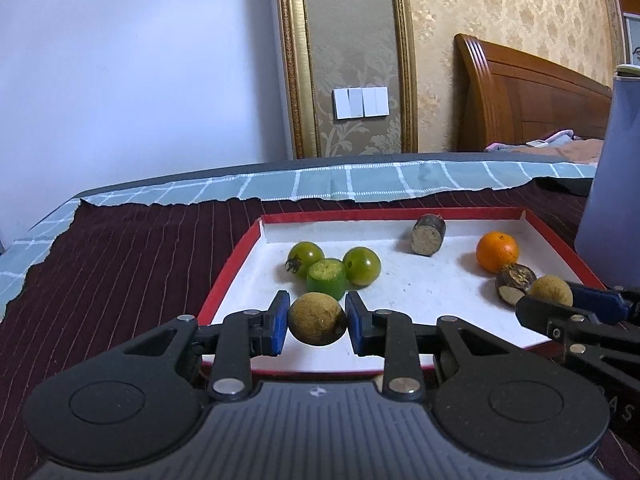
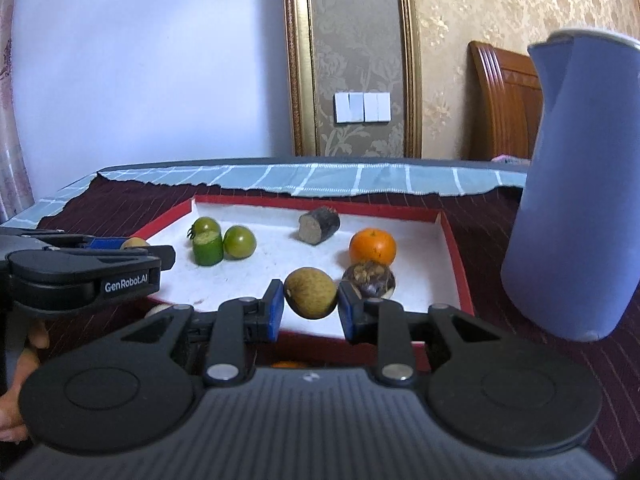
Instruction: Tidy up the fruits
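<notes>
My left gripper (image 1: pixel 317 318) is shut on a round brown longan (image 1: pixel 317 319), held above the near left part of a white tray with a red rim (image 1: pixel 228 276). My right gripper (image 2: pixel 310 298) is shut on a second brown longan (image 2: pixel 310 293) over the tray's near right. In the tray lie two green tomatoes (image 1: pixel 306 256) (image 1: pixel 362 265), a green cut cylinder (image 1: pixel 327 278), a dark cut cylinder (image 1: pixel 427 235), an orange (image 1: pixel 497 251) and a dark water chestnut (image 1: pixel 513 280). In the left wrist view the right gripper (image 1: pixel 554 296) shows at the right with its longan (image 1: pixel 551 290).
The tray (image 2: pixel 454 248) sits on a dark red striped cloth (image 1: pixel 120 264) over a teal checked cloth (image 1: pixel 360 184). A tall blue-grey jug (image 2: pixel 576 184) stands just right of the tray. A hand (image 2: pixel 36 336) shows at the lower left of the right wrist view.
</notes>
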Demonstrator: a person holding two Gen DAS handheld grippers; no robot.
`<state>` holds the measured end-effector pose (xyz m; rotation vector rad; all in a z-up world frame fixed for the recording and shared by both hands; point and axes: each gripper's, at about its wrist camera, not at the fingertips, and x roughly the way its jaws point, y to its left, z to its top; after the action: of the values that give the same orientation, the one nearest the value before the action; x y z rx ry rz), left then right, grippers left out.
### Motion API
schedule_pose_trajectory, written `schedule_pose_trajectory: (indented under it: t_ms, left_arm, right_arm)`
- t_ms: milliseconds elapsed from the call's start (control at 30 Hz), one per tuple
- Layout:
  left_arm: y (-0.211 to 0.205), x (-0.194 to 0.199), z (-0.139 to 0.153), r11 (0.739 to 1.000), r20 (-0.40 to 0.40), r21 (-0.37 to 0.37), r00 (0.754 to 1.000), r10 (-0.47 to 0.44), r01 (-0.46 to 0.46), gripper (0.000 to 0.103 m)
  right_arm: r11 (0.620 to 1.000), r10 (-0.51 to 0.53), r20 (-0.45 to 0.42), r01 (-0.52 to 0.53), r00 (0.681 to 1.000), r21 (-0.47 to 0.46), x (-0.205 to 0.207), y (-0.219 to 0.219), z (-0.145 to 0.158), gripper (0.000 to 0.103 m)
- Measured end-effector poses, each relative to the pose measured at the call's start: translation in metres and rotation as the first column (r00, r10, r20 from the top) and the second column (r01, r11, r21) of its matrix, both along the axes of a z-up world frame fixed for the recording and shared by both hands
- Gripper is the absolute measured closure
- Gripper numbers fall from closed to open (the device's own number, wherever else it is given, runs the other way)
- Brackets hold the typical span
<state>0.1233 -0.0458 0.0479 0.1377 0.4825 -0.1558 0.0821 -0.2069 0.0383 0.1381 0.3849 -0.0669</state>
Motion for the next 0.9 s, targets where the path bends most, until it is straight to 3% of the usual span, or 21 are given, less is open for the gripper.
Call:
schedule_pose_trajectory:
  t_ms: [900]
  left_arm:
    - [-0.008, 0.026, -0.001, 0.999, 0.010, 0.018, 0.999, 0.030, -0.031, 0.074]
  right_arm:
    - [0.999, -0.004, 0.008, 0.004, 1.000, -0.036, 0.029, 0.000, 0.005, 0.075]
